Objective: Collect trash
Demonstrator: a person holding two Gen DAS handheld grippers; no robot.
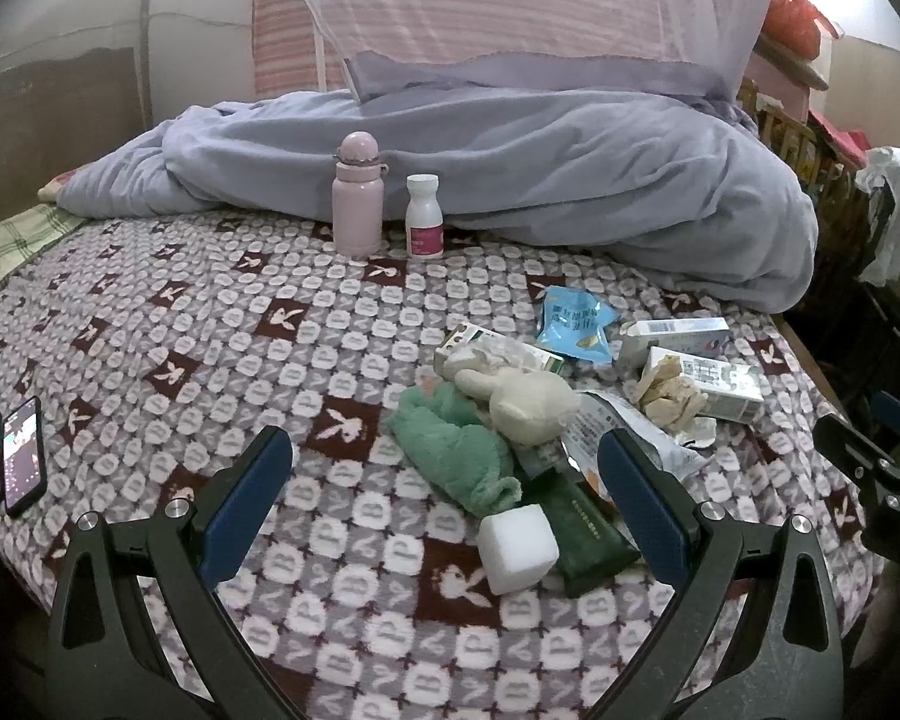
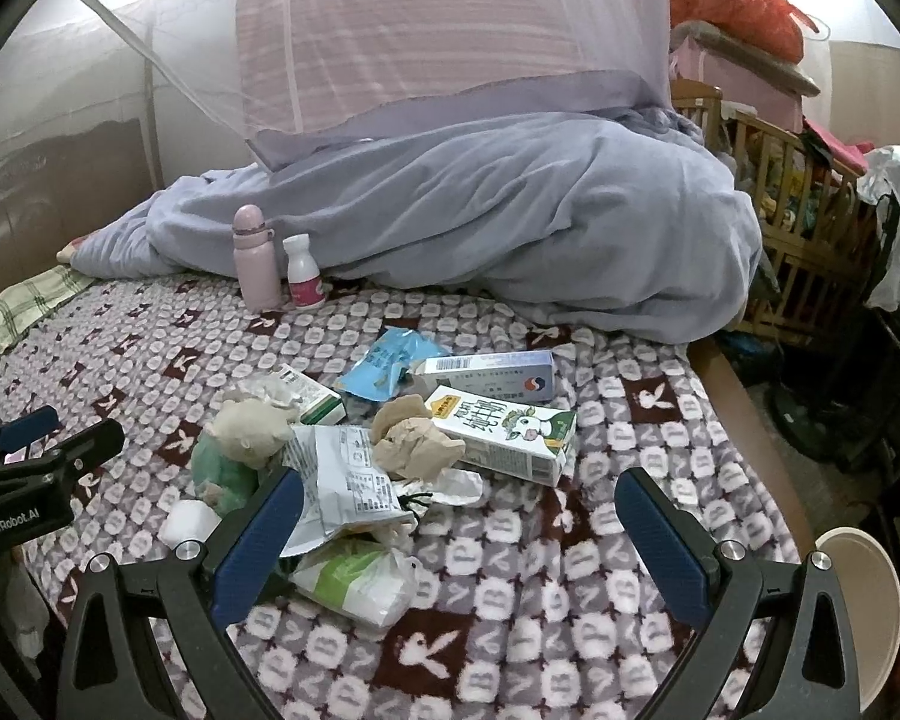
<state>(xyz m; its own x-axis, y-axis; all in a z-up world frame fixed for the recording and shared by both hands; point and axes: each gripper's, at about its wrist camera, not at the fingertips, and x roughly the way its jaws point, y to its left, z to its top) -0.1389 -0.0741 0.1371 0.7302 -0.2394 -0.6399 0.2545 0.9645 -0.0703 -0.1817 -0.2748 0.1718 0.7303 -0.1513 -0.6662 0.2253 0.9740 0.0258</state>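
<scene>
A pile of trash lies on the patterned bed blanket (image 1: 210,360): a blue snack packet (image 1: 573,324), a milk carton (image 2: 504,432), a medicine box (image 2: 486,372), crumpled brown paper (image 2: 414,438), a white printed wrapper (image 2: 342,480), a green packet (image 1: 582,534) and a white foam cube (image 1: 519,546). A plush toy (image 1: 498,414) lies among them. My left gripper (image 1: 444,480) is open and empty, just above the cube and plush. My right gripper (image 2: 459,516) is open and empty, near the wrapper and a plastic bag (image 2: 360,582).
A pink flask (image 1: 357,198) and a white pill bottle (image 1: 423,216) stand at the back by a blue duvet (image 1: 540,180). Two phones (image 1: 6,462) lie at the left edge. A white bin rim (image 2: 858,606) shows at right, beside a wooden crib (image 2: 798,204).
</scene>
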